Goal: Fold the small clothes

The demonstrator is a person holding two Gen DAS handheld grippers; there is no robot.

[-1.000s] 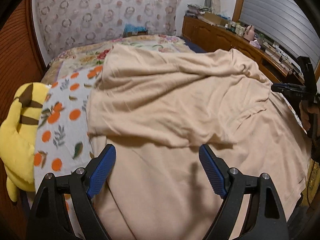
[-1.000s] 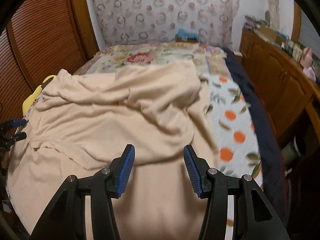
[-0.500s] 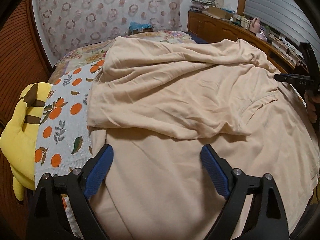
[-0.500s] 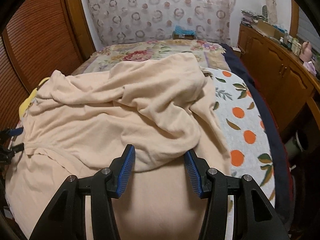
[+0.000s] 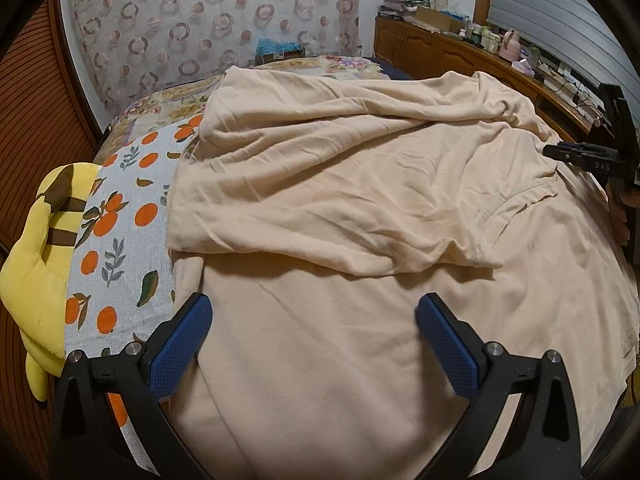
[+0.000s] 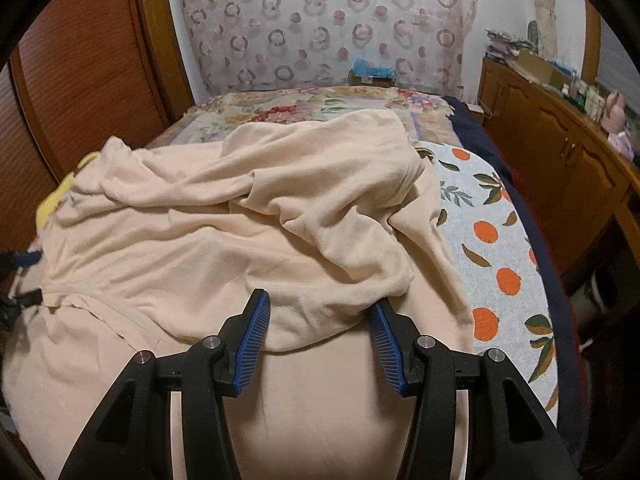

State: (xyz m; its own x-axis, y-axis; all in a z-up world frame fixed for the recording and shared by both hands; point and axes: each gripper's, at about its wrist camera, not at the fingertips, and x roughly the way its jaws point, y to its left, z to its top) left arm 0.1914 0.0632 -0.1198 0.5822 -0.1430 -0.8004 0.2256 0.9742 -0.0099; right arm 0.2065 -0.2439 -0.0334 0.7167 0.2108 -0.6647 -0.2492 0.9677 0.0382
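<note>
A beige garment (image 5: 360, 208) lies spread over the bed, its upper part folded back in a rumpled layer across the flat lower part.

The left gripper (image 5: 314, 322) has its jaws wide apart and holds nothing; flat beige cloth fills the space between and ahead of the blue pads (image 5: 180, 344). Compared with a second ago, the folded edge of the garment sits a little farther ahead of these jaws and the whole view has dropped lower toward the cloth. To the left of the jaws lie an orange-print blanket (image 5: 116, 240) and, beyond it, a yellow plush toy (image 5: 36, 264).

The right gripper (image 6: 320, 320) also stands open, jaws parted. A second ago the bunched fold lay ahead of its fingertips; now that fold (image 6: 320, 312) sits between the blue pads (image 6: 252, 344), the right pad's tip tucked under the cloth edge. The jaws have not closed on it. To the right of these jaws the orange-print blanket (image 6: 504, 264) shows, with a wooden cabinet (image 6: 560, 148) farther right.
</note>
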